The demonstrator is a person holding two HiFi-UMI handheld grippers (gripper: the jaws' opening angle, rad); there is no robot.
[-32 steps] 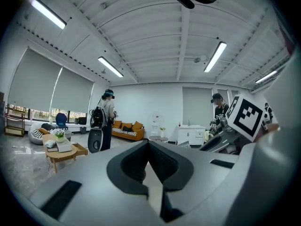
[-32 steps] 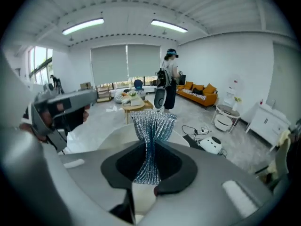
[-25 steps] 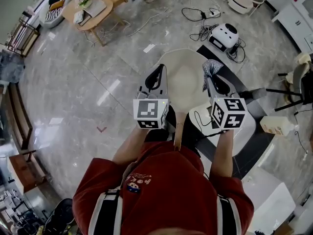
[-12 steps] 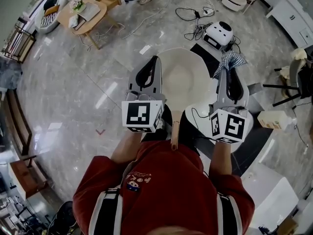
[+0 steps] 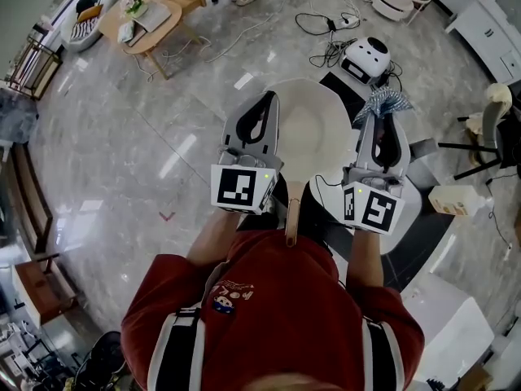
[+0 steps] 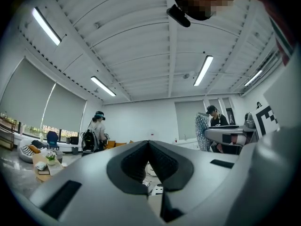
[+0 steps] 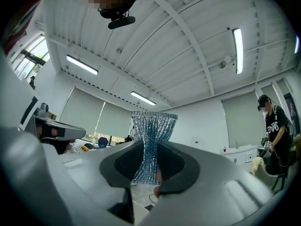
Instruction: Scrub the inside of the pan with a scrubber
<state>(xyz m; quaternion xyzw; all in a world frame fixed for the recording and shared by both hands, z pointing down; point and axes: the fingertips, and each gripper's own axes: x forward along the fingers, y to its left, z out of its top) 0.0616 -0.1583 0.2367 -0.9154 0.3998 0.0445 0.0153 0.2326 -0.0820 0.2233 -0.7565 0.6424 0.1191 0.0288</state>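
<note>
Beside the pan [image 5: 308,129], the left gripper [image 5: 267,98] holds its jaws together; the right gripper [image 5: 377,119] clamps the scrubber [image 5: 386,99].

The left gripper [image 5: 265,102] covers the left rim of the pan [image 5: 313,129]. The near end of the scrubber [image 7: 151,135] (a silvery mesh) is lost between the right gripper's [image 5: 381,114] jaws. Items on the far left table [image 5: 163,24] are too small to tell.

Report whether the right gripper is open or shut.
Shut on the scrubber: the right gripper jaws pinch its silvery mesh, which fans out beyond them.
</note>
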